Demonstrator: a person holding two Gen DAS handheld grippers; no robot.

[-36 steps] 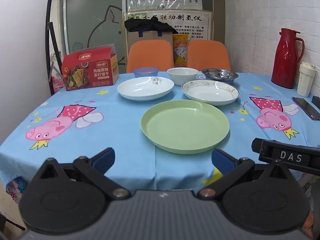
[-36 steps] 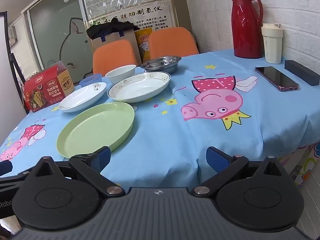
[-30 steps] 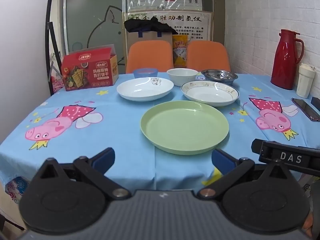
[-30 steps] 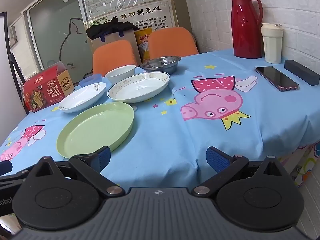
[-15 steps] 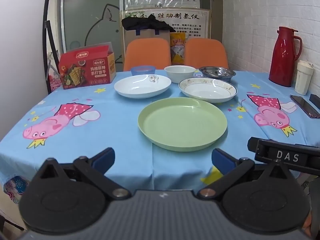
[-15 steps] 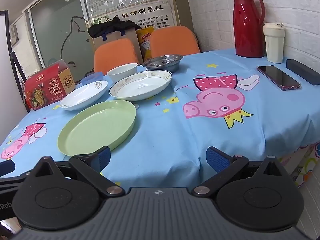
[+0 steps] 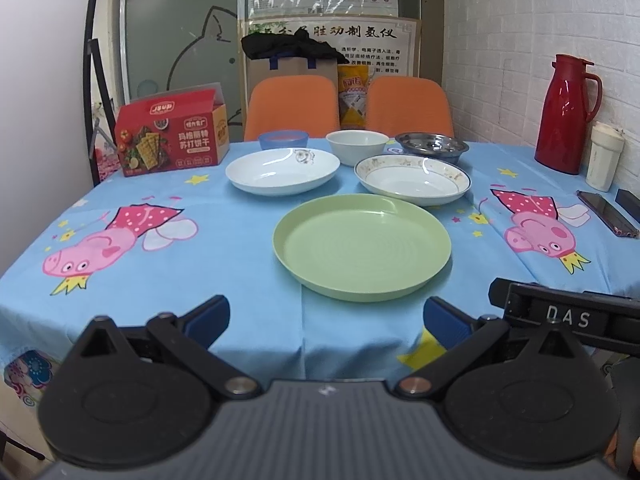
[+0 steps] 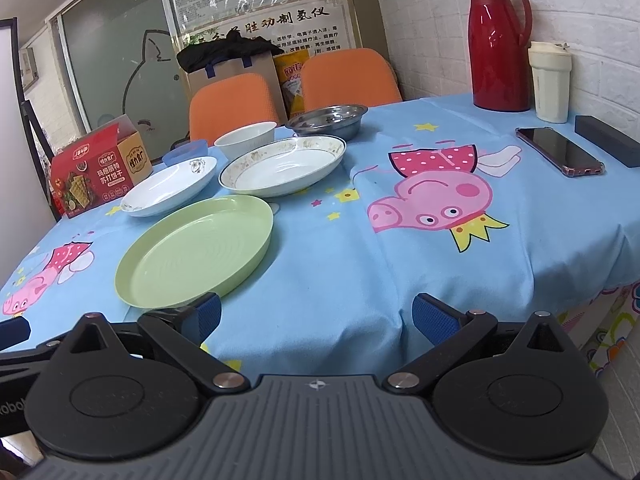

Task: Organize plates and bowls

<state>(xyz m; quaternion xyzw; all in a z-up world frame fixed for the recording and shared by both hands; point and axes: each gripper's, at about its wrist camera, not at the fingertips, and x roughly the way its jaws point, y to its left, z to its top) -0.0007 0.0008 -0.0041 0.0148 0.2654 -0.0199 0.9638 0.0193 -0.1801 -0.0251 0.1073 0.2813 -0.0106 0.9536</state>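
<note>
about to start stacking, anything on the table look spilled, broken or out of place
Nothing stands out. The green plate, both white plates, the white bowl, blue bowl and steel bowl sit upright, apart and empty.

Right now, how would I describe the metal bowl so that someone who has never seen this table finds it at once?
Start at the two orange chairs behind the blue cartoon tablecloth. In front of the right-hand chair, at the far edge, sits the metal bowl, behind the gold-rimmed plate and right of the white bowl. It alone is shiny steel.
</note>
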